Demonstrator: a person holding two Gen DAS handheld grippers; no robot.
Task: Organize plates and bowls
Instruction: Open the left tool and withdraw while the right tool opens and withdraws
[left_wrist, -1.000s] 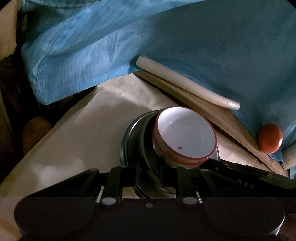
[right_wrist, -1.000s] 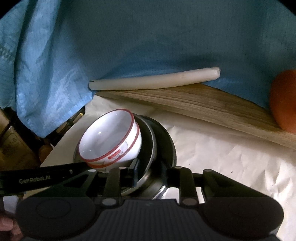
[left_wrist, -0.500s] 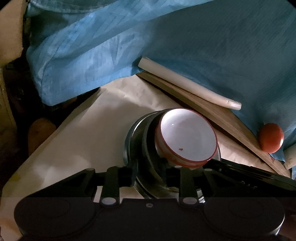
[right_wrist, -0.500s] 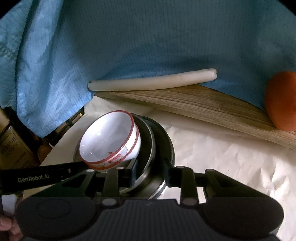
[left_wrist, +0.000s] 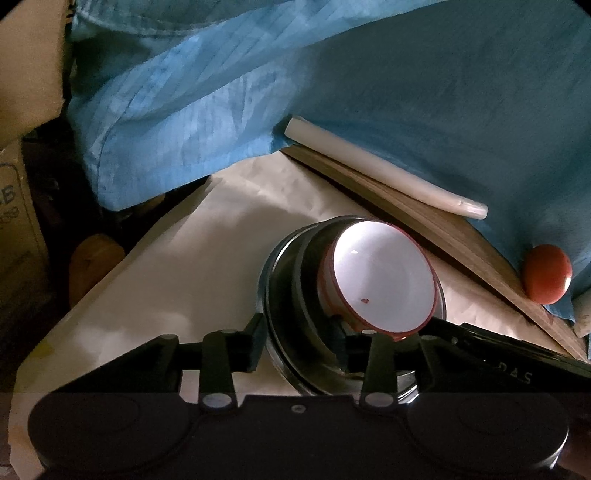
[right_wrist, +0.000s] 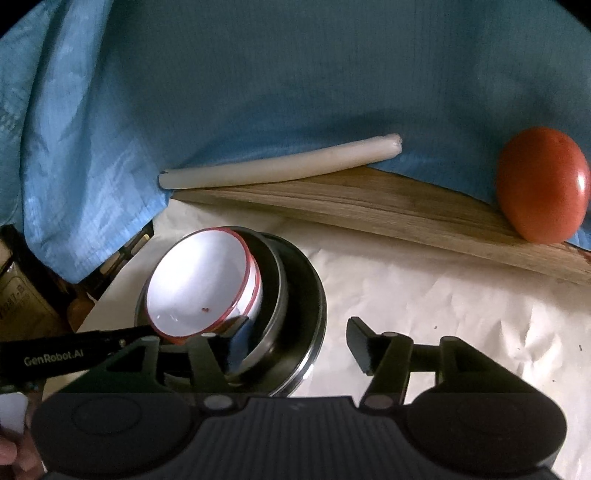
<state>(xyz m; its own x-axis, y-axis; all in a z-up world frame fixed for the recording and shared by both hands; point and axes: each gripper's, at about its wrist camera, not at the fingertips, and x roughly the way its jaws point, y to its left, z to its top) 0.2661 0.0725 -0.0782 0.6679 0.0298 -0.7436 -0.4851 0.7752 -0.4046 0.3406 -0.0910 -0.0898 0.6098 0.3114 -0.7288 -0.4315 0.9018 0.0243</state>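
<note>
On the paper-covered surface (right_wrist: 424, 295), just ahead of both grippers, I am watching a stack of dishes: a white bowl (left_wrist: 380, 275) with a red rim sitting tilted inside a dark, glossy bowl (left_wrist: 291, 295), which in turn is resting in a shiny metal plate (right_wrist: 314, 332).

I am holding the left gripper (left_wrist: 297, 341) with its fingers straddling the near-left rim of the dark bowl. They have just been opening and are now standing apart, no pad visibly pressing the rim.

I am holding the right gripper (right_wrist: 295, 341) at the opposite side. Its fingers have also just been opening and are now wide apart: one finger (right_wrist: 238, 341) is lying inside the dark bowl below the white bowl, the other is hanging clear over bare paper, touching nothing.

The stack is lying straight ahead of both sets of fingers and equally near to each hand, I judge. Being round, it offers no long axis; the white bowl's lean toward the left gripper's side is the relation I am noting for any coming move.

The white bowl looks like glazed ceramic, smooth, with a small red speck inside. The paper is creased and matte. Behind the stack, a wooden board (right_wrist: 388, 206), a pale rod (right_wrist: 280, 166), a tomato (right_wrist: 543, 184) and blue cloth (right_wrist: 295, 74) are lying well apart from it.
</note>
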